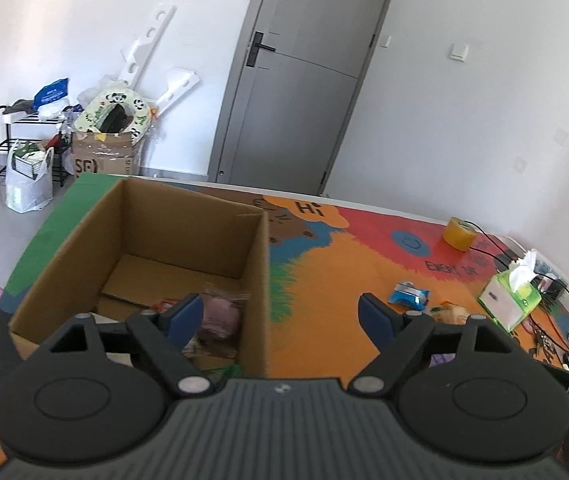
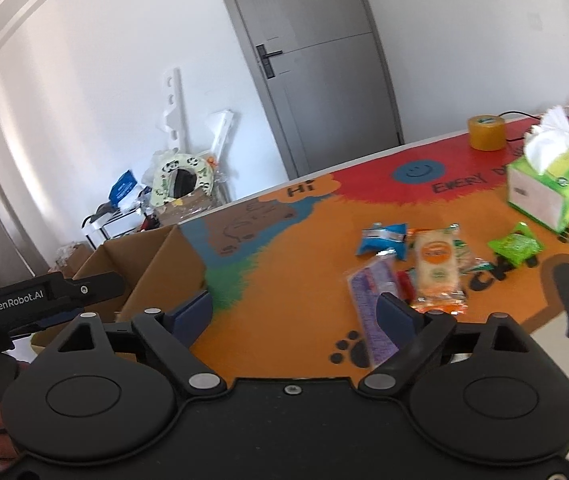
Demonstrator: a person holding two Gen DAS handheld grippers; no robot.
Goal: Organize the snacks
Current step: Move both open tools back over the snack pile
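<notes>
An open cardboard box (image 1: 140,224) stands on the colourful mat, with a purple snack pack (image 1: 220,314) and other packs inside near its front wall. My left gripper (image 1: 280,314) is open and empty, its left finger over the box's front right corner. The box also shows in the right wrist view (image 2: 156,264). My right gripper (image 2: 296,312) is open and empty above the mat. Loose snacks lie right of it: a purple pack (image 2: 372,300), an orange pack (image 2: 436,268), a blue pack (image 2: 384,240) and a green pack (image 2: 516,246).
A green tissue box (image 2: 552,188) and a roll of yellow tape (image 2: 486,132) stand at the table's far right, with black cables behind. A grey door and floor clutter lie beyond the table. The left handle (image 2: 36,300) is at the left of the right wrist view.
</notes>
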